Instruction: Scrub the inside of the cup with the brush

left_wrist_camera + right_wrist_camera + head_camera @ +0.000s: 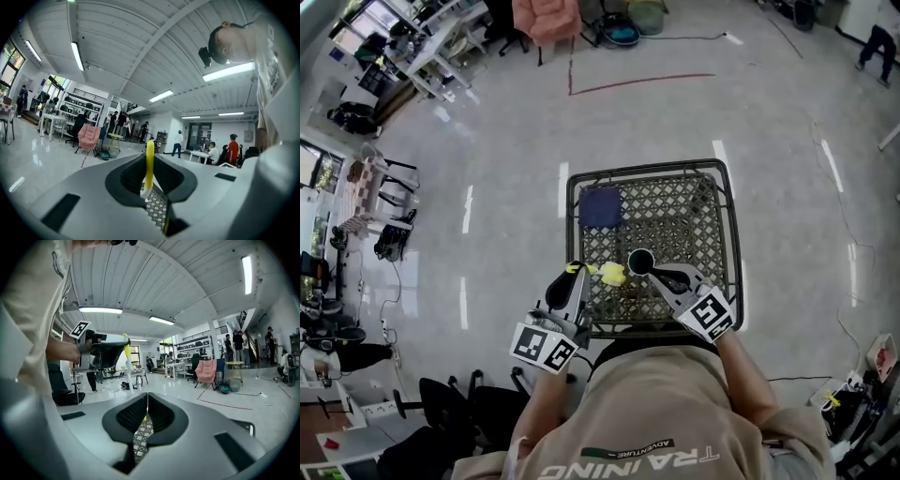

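Note:
A black cup [640, 262] stands upright on the black wire-mesh table [675, 216]. My left gripper [577, 273] is shut on the brush, whose yellow head [612, 274] pokes out just left of the cup. In the left gripper view the thin yellow handle [149, 161] rises between the closed jaws of that gripper [149, 177]. My right gripper [658, 276] sits just right of the cup, jaws together and empty; the cup does not show in the right gripper view [147, 404]. That view catches the left gripper [101, 350] with the brush [126, 348] sticking up.
A dark blue cloth [600, 208] lies on the mesh table's far left corner. Around the table is shiny floor with a red line [628, 84]. A pink chair [206, 370] and desks with people stand far off. Black office chairs [450, 398] are at my left.

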A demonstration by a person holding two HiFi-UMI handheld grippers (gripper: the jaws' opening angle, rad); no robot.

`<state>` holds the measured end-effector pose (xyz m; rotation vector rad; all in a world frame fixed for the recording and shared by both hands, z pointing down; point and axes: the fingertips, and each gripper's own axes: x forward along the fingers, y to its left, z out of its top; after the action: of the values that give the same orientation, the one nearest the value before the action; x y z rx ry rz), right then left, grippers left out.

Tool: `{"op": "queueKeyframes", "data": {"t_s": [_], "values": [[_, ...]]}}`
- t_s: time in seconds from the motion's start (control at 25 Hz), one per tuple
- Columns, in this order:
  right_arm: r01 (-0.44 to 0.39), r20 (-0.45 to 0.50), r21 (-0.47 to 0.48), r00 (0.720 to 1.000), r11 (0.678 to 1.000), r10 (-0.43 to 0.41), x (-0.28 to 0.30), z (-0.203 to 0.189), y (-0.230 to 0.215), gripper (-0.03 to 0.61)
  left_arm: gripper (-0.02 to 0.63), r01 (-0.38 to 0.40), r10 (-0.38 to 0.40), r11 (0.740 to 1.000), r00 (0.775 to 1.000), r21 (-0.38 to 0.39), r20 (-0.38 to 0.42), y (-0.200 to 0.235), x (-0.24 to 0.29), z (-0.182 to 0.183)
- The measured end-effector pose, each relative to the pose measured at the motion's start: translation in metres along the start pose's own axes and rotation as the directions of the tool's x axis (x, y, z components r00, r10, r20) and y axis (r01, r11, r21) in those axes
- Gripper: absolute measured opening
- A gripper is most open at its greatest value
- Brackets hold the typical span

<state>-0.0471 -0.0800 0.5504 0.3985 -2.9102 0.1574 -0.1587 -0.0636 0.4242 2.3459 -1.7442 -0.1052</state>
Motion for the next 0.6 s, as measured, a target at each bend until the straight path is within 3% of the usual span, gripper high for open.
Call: {"op": "queueKeyframes", "data": {"t_s": [0.2,0.36,0.4,0.48,0.56,0.6], "values": [[-0.005,-0.021,0.015,1.000,1.000,0.005,0.009,-0.015,-0.011,0.018,0.058,-0.015,0.015,1.000,0.999,-0.010,-0.031,0.005,0.000,-0.005],[-0.054,-0.038,-0.007,0.998,0.998,0.054,0.019,-0.029,-0.015,0.021,0.058,-0.011,0.011,1.000,0.999,0.011,-0.042,0.013,0.003,0.005],[-0.075,-0.032,0.003,0.997,0.997,0.075,0.022,-0.033,-0.013,0.050,0.058,-0.013,0.013,1.000,0.999,0.016,-0.040,0.015,0.003,0.007],[-0.101,-0.018,0.024,0.995,0.995,0.101,0.030,-0.044,-0.012,0.272,0.058,-0.024,0.025,1.000,0.999,0.013,-0.038,0.021,0.005,0.007],[-0.088,-0.031,0.000,0.996,0.996,0.088,0.039,-0.066,-0.014,0.376,0.058,-0.038,0.038,0.999,0.999,-0.011,-0.037,0.024,0.007,0.005],[-0.076,-0.052,-0.026,0.996,0.997,0.075,0.044,-0.082,-0.015,0.393,0.058,-0.042,0.041,0.999,0.999,-0.023,-0.034,0.026,0.008,0.005]]}}
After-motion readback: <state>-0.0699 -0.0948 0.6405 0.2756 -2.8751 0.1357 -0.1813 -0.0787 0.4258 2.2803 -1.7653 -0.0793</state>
